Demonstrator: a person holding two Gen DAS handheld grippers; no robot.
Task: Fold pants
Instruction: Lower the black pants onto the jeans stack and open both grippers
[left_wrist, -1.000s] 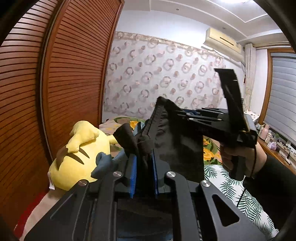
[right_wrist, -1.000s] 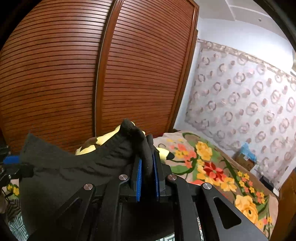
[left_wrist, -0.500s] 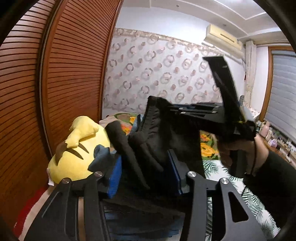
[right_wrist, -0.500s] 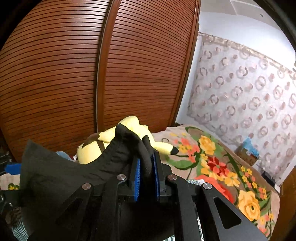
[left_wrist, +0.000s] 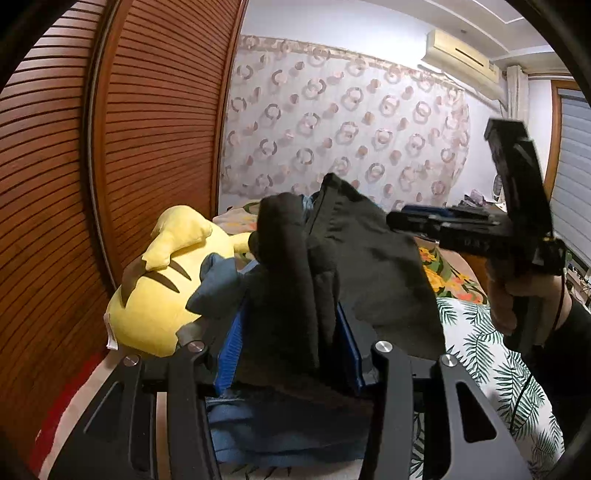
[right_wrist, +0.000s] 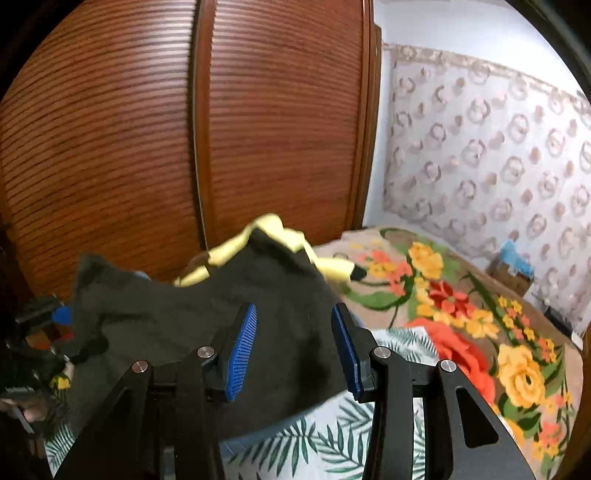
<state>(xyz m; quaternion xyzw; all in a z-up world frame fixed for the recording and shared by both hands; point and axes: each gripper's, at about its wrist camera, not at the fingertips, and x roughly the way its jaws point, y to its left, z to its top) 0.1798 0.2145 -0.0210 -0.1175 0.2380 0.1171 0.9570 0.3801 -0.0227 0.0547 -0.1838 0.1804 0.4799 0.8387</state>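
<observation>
The black pants (left_wrist: 354, 266) lie in a folded heap on the bed. In the left wrist view my left gripper (left_wrist: 288, 343) is open, and a bunched fold of the pants stands loose between its blue pads (left_wrist: 231, 347). In the right wrist view my right gripper (right_wrist: 293, 347) is open, with the pants (right_wrist: 207, 314) spread flat just beyond and below its blue pads (right_wrist: 243, 339). The right gripper (left_wrist: 417, 218) also shows in the left wrist view, held in a hand at the right, its tips at the pants' far edge.
A yellow plush toy (left_wrist: 162, 280) lies left of the pants against the brown slatted wardrobe (left_wrist: 129, 147). Blue folded cloth (left_wrist: 280, 428) lies under the pants. The bed has a leaf-print sheet (left_wrist: 480, 354) and a floral blanket (right_wrist: 461, 295). A curtained wall stands behind.
Both grippers have opened and let go of the pants: the left opened half a second ago, the right just now. The pants have dropped onto the bed.
</observation>
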